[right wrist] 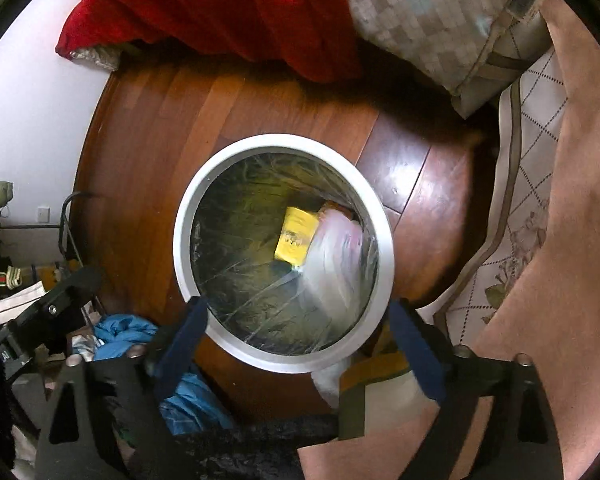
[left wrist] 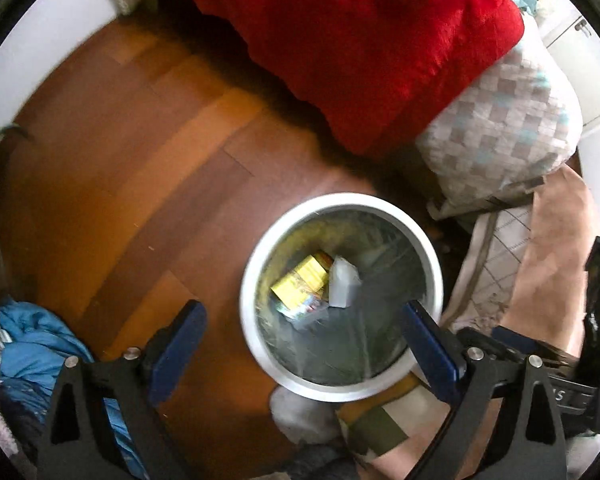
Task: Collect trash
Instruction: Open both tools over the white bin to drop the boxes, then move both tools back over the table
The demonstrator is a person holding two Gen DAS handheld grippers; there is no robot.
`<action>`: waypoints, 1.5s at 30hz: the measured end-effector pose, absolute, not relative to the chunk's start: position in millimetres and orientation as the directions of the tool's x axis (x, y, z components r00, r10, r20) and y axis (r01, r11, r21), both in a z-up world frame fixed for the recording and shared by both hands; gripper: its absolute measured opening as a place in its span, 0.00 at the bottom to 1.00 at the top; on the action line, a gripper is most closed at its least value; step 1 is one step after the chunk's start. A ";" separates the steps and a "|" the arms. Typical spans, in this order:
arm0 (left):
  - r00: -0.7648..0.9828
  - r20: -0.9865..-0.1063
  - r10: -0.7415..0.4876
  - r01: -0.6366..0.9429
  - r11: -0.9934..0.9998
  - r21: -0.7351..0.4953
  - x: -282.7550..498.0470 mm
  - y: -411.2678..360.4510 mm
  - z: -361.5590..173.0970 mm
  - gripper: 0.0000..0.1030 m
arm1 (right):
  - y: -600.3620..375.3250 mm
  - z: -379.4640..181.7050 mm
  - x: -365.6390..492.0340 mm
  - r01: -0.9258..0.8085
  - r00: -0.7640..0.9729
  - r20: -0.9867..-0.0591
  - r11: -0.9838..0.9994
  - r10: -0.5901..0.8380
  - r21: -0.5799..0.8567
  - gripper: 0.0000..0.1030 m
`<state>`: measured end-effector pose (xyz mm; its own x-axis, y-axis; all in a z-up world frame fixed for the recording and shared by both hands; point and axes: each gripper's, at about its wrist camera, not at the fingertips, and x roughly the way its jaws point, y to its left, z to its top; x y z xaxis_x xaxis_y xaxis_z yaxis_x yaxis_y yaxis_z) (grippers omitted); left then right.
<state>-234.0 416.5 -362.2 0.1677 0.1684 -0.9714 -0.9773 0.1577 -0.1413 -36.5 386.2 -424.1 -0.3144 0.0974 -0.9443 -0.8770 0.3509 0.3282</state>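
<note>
1. The floor (left wrist: 148, 168) is bare brown wood and carries everything; the bin stands on it as the landmark for the rest.
2. A red blanket (left wrist: 340, 32) hangs off the bed beyond the bin, with a checked pillow (left wrist: 496, 128) beside it. Both droop over the edge, likely just left as bedding falls.
3. A pink sheet (right wrist: 572, 200) and a quilted cover (right wrist: 528, 168) lie to the right of the bin, draped toward the floor.
4. The bin (right wrist: 182, 240), white-rimmed and lined with a clear bag, stands upright and open, so trash can drop straight in.
5. A blue cloth (left wrist: 32, 332) is heaped left of the bin, near the left hand-held gripper.
6. The left hand-held gripper (left wrist: 300, 344) hangs above the bin's near rim, spread wide and gripping nothing. One finger is over the bin mouth, the other over the floor.
7. The right hand-held gripper (right wrist: 298, 332) also hovers over the near rim, spread wide and empty. This suggests a release over the opening.
8. A clear plastic wrapper (right wrist: 336, 256) appears blurred inside the bin against the right wall, perhaps falling or just settling.
9. A yellow box (left wrist: 300, 280) lies at the bin's bottom, tilted, with a white carton (left wrist: 342, 284) touching it. That trash is already collected.
</note>
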 end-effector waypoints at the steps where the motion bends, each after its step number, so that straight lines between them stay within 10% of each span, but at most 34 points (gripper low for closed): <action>1: 0.154 -0.971 0.181 -0.979 0.159 -0.126 -234.5 415.4 -360.8 0.96 | 385.8 -422.9 -38.7 -0.887 -0.298 -0.950 0.340 0.097 0.313 1.00; 13: 0.080 -0.966 0.247 -0.979 0.202 -0.030 -228.8 371.5 -333.5 0.96 | 349.4 -382.2 -34.6 -0.962 -0.075 -0.992 0.255 0.100 0.099 1.00; 45: 0.228 -0.848 0.478 -0.935 0.350 -0.054 -151.5 238.6 -175.1 0.96 | 182.1 -162.8 28.3 -0.888 -0.145 -0.858 0.317 0.493 0.333 1.00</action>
